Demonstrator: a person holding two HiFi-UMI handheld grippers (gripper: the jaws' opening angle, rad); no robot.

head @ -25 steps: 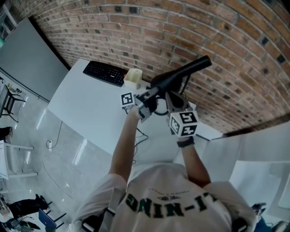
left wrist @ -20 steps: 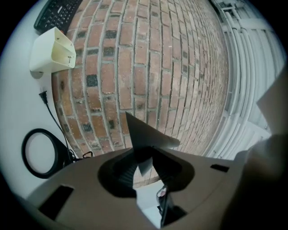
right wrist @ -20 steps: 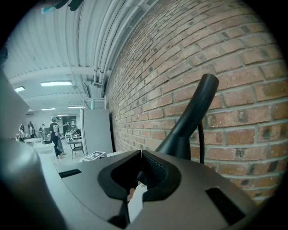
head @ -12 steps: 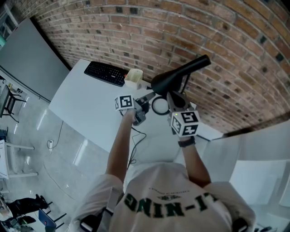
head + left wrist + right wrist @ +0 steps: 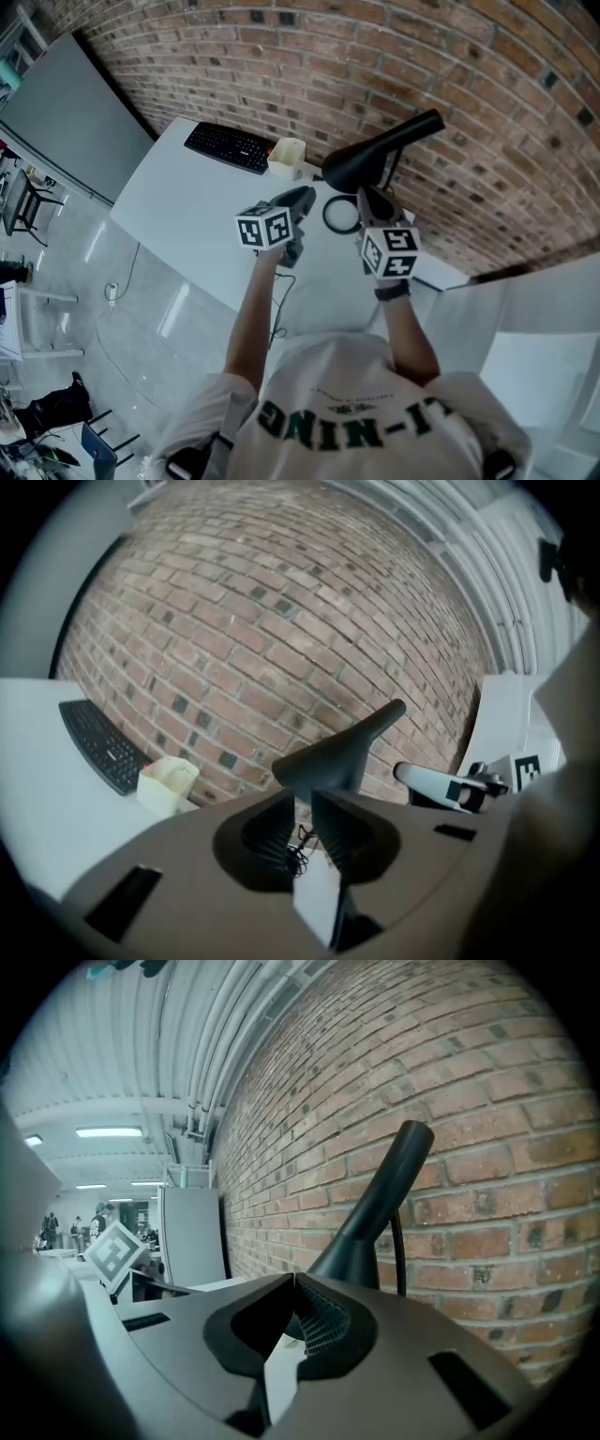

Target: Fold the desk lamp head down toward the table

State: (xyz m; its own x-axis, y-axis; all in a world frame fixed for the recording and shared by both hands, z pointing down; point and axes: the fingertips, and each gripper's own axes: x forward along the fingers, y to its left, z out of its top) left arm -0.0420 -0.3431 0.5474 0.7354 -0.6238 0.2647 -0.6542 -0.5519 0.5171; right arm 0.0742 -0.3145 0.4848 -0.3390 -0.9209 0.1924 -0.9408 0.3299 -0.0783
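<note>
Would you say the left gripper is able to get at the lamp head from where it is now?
Probably yes: the lamp head sits straight ahead of the left gripper, with only open air between. Its jaws have just been closing, nothing between them, so they would need reopening.

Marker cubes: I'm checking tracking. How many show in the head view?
2: left cube over the white table; right cube below the lamp head. None seems hidden.

Soft, even indoor light, few shadows. The white tabletop (image 5: 178,206) and the glossy floor (image 5: 141,328) at eight o'clock carry a pale sheen. Ceiling strip lights (image 5: 108,1132) glow at nine o'clock in the right gripper view. Fisheye distortion curves the brick wall (image 5: 309,56). The gripper views vignette to black, and their foregrounds are soft.
</note>
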